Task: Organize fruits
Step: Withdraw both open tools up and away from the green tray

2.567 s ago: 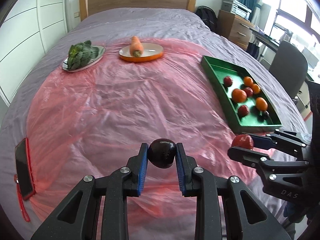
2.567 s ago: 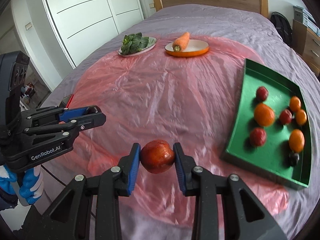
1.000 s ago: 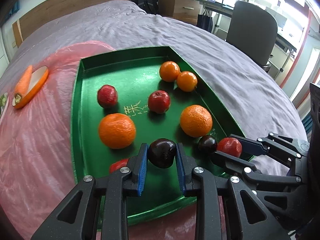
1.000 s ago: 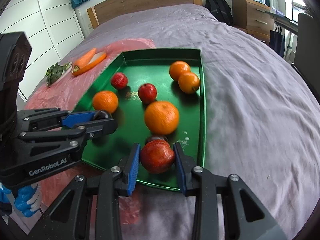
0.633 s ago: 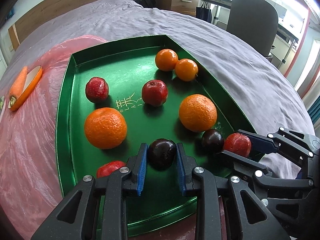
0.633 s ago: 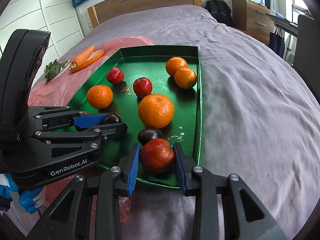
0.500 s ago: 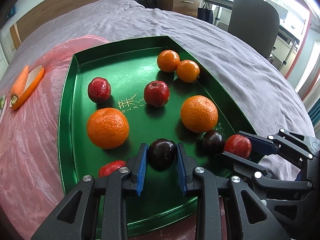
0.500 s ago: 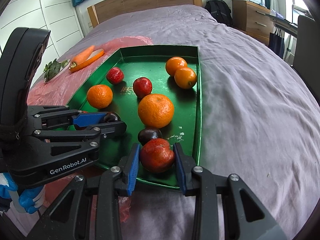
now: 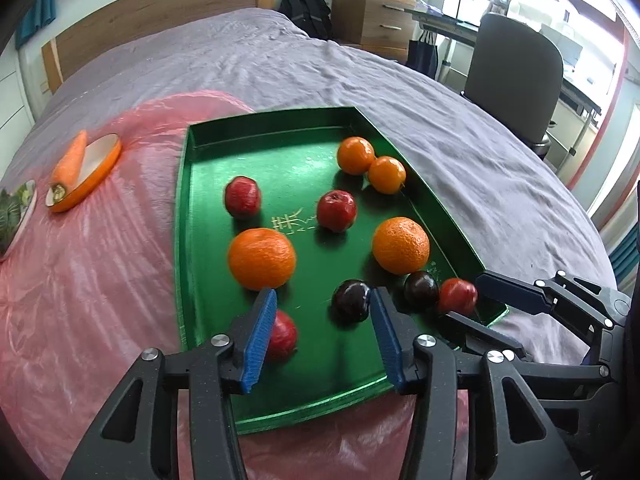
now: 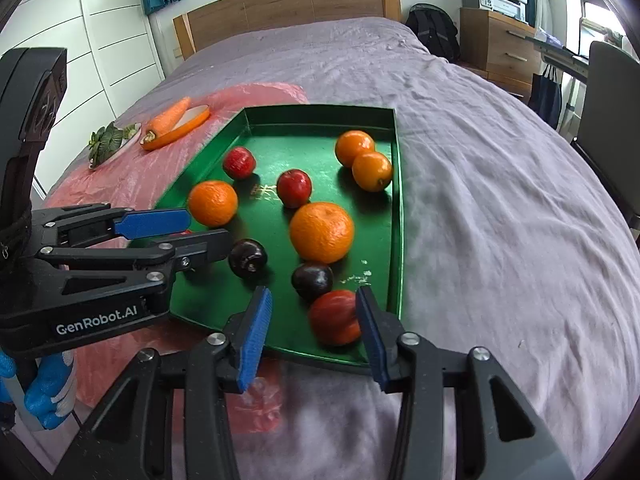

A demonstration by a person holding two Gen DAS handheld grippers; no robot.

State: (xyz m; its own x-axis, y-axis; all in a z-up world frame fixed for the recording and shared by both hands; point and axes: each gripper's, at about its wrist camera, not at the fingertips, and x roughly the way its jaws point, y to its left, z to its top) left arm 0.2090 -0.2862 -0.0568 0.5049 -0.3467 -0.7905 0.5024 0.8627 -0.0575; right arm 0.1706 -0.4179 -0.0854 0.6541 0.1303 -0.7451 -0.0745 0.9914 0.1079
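The left hand-held gripper (image 9: 322, 330) stands over the near end of the green tray (image 9: 182, 216), and its jaws are opening. In the left wrist view the blue pads (image 9: 260, 334) are apart, and the dark plum (image 9: 352, 300) lies on the tray floor between them, just beside the right pad; if it touches that pad I cannot tell. A red fruit (image 9: 282, 334) sits partly behind the left pad. Two large oranges (image 9: 262, 258) lie further in, and two red apples (image 9: 336, 210) and two small oranges (image 9: 356, 155) near the far end. A second dark plum (image 9: 420, 289) lies beside a red fruit (image 9: 458, 295) at the tray's right corner, where the right hand-held gripper (image 9: 476, 300) reaches in.

In the right wrist view the right hand-held gripper (image 10: 310, 328) has its jaws opening too, and they are wide. The red apple (image 10: 336, 316) lies in the tray (image 10: 396, 200) corner between them, close against the right pad, and the left pad is clear of it. The tray rests on a bed (image 10: 500, 200), partly on a pink plastic sheet (image 10: 132, 176). A carrot (image 10: 170, 118) on an orange plate lies far left.
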